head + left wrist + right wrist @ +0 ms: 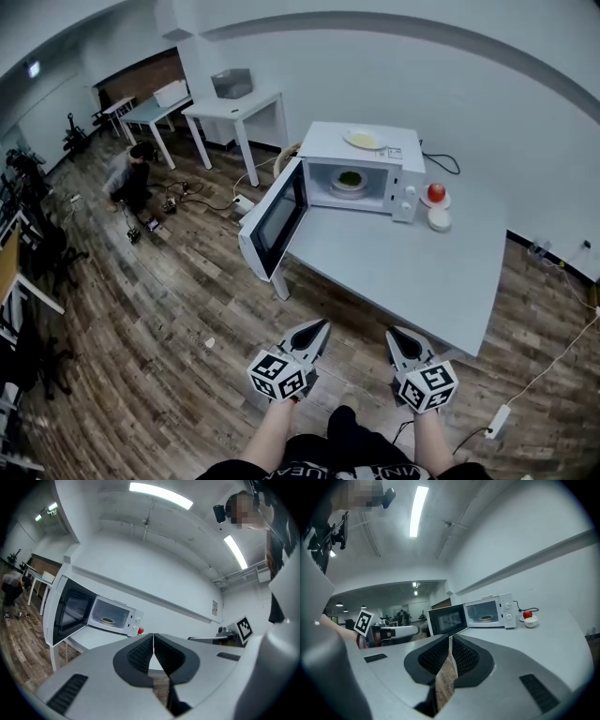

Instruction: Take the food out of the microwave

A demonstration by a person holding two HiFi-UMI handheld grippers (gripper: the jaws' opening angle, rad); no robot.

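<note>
Near the table [403, 272], hand-held grippers [321, 326] [399, 334] closed, empty.

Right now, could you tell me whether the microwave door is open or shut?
Open: the door hangs wide, and the food shows inside.

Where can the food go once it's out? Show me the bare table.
Bare: the whole front of the table, from the microwave to the near edge, and a strip right of the apple and bowl. Crowded: the microwave's top holds a plate, and the open door bars the left side.
</note>
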